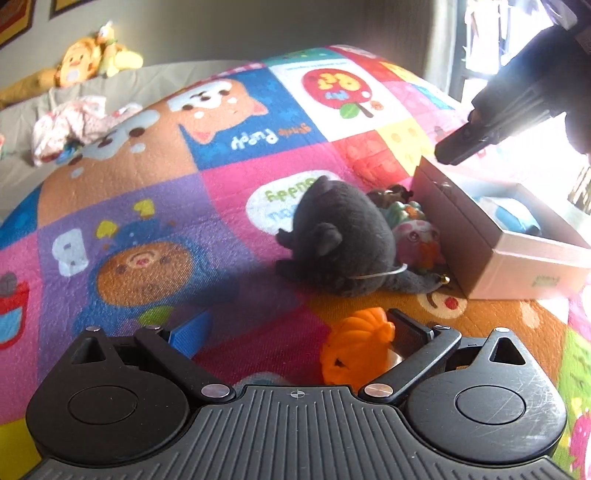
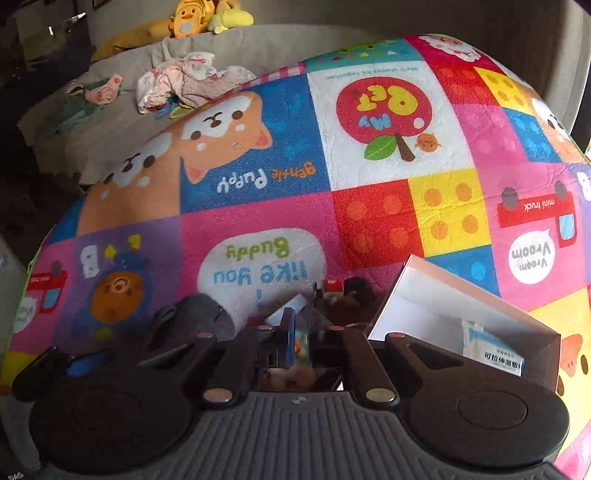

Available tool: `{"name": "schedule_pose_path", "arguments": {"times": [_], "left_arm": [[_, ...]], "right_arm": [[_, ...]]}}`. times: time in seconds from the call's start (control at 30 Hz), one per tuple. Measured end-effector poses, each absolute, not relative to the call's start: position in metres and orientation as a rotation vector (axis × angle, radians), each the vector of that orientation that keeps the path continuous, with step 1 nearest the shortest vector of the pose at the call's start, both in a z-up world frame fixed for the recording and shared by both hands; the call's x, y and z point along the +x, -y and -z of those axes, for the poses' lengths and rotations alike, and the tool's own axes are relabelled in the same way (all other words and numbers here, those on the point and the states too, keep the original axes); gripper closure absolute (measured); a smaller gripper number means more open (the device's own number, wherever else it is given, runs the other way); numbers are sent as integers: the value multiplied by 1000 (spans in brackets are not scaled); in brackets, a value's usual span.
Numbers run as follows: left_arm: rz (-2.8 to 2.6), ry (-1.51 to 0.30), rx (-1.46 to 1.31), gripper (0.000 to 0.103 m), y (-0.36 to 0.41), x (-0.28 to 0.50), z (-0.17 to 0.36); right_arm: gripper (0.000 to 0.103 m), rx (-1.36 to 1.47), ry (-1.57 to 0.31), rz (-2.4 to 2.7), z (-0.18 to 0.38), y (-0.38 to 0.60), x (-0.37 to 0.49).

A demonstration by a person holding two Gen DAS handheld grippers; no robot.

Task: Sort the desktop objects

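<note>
In the left wrist view my left gripper [image 1: 295, 332] is open; an orange pumpkin toy [image 1: 354, 343] lies on the mat against its right finger. A grey plush [image 1: 340, 236] lies ahead, with small colourful toys [image 1: 413, 225] between it and an open box [image 1: 517, 258]. My right gripper [image 1: 465, 140] hangs above the box's far corner. In the right wrist view my right gripper [image 2: 301, 332] is nearly shut on a small colourful item [image 2: 301, 341] that I cannot identify. The box [image 2: 436, 291] is to its right and holds a white packet [image 2: 491, 350]. The grey plush [image 2: 199, 314] is to its left.
A colourful cartoon play mat [image 1: 184, 184] covers the surface. Behind it is a grey sofa [image 2: 110, 122] with crumpled clothes [image 2: 184, 81] and yellow plush toys [image 2: 199, 18]. A blue-and-white object [image 1: 513, 218] lies in the box.
</note>
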State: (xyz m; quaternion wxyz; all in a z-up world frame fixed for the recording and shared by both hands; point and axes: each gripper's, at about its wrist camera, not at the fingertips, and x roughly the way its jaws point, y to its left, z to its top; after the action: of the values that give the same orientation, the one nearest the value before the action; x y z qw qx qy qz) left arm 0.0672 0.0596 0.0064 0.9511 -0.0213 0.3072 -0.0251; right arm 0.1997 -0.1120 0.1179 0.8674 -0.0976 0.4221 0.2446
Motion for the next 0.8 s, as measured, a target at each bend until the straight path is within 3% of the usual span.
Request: {"name": "schedule_pose_path", "arguments": {"times": [0.03, 0.1, 0.2, 0.5, 0.8], "left_arm": [[68, -625, -19, 1, -54, 65, -7], [101, -623, 22, 1, -44, 57, -7], [119, -600, 71, 1, -31, 48, -6], [106, -608, -4, 1, -43, 52, -5], [105, -613, -10, 1, -44, 52, -5]], "right_arm": [[95, -198, -892, -517, -115, 113, 199], [80, -201, -901, -516, -110, 111, 197], [68, -247, -893, -501, -95, 99, 203], [66, -396, -946, -422, -50, 66, 235], [69, -219, -817, -539, -104, 132, 150]]}}
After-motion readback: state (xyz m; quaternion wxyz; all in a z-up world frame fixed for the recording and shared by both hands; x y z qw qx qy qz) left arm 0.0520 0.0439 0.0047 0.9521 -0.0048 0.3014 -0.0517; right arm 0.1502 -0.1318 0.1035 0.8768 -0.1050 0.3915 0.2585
